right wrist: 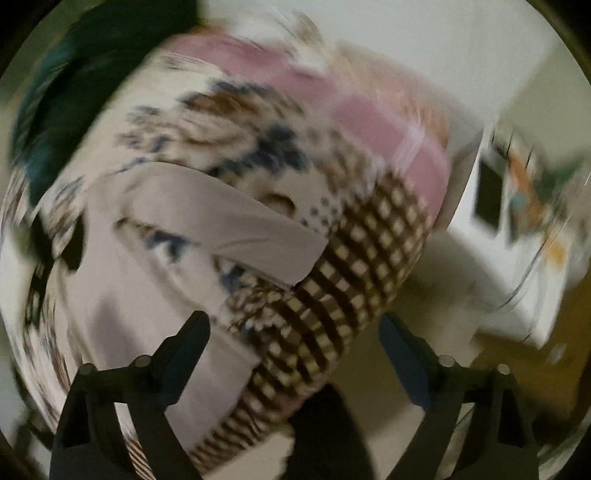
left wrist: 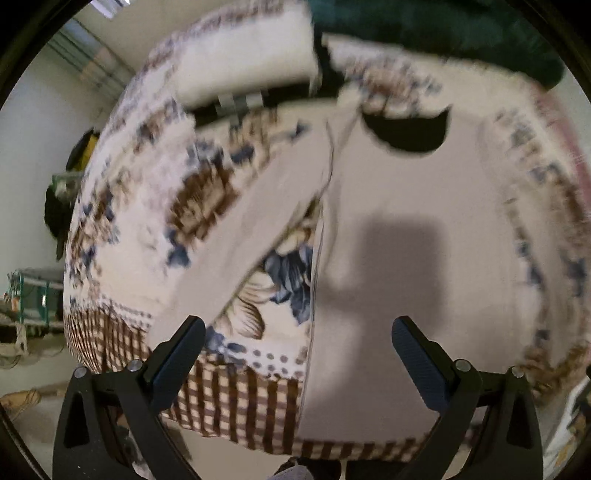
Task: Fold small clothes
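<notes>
A pale beige long-sleeved shirt (left wrist: 406, 229) lies flat on a bed with a floral and checked cover (left wrist: 155, 192), its dark neck opening (left wrist: 410, 129) at the far end. Its left sleeve (left wrist: 236, 240) stretches diagonally towards the bed's near left corner. My left gripper (left wrist: 299, 332) is open and empty, held above the shirt's lower left edge. In the blurred right wrist view the shirt (right wrist: 122, 288) lies at the left with its right sleeve (right wrist: 236, 225) spread over the cover. My right gripper (right wrist: 295, 328) is open and empty above the bed's checked corner (right wrist: 332, 306).
A white pillow (left wrist: 247, 62) and a dark green blanket (left wrist: 443, 33) lie at the head of the bed. A pink blanket (right wrist: 369, 122) lies along the right side. A white cabinet (right wrist: 517, 229) stands right of the bed. Shelves (left wrist: 33, 295) stand to the left.
</notes>
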Available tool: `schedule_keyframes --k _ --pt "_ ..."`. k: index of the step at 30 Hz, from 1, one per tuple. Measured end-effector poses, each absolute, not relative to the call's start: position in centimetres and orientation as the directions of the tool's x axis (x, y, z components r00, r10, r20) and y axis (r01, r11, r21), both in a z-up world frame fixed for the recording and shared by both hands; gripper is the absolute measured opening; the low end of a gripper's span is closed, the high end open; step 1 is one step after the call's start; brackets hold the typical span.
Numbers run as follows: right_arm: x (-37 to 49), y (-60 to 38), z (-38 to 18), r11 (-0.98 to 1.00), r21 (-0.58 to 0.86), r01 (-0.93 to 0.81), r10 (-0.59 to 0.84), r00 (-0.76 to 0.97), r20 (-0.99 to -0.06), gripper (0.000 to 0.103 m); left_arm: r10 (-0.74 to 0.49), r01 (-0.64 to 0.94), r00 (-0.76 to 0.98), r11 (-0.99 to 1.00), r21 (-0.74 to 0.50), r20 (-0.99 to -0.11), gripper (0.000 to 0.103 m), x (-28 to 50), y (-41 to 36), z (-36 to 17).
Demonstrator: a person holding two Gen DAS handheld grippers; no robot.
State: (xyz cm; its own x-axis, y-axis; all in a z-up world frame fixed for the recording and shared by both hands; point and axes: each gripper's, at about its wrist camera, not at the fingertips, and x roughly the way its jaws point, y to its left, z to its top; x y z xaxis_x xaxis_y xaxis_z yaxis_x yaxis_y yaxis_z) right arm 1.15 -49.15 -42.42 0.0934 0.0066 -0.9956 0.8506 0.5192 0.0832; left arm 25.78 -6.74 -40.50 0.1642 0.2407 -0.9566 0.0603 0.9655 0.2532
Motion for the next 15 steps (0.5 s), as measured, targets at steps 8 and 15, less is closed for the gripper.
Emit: schedule_keyframes --k 8,15 --pt "0.6 -55.0 -57.9 0.275 0.148 0.95 0.172 0.103 -0.98 0.069 0.275 -0.059 0.036 0.96 0.273 -0.961 0.103 29.8 -5.0 -51.5" --pt "1.6 -54.0 -57.7 0.334 0.122 0.934 0.024 0.121 -0.992 0.007 0.259 -0.066 0.097 0.965 0.254 -0.961 0.103 30.7 -4.7 -52.7"
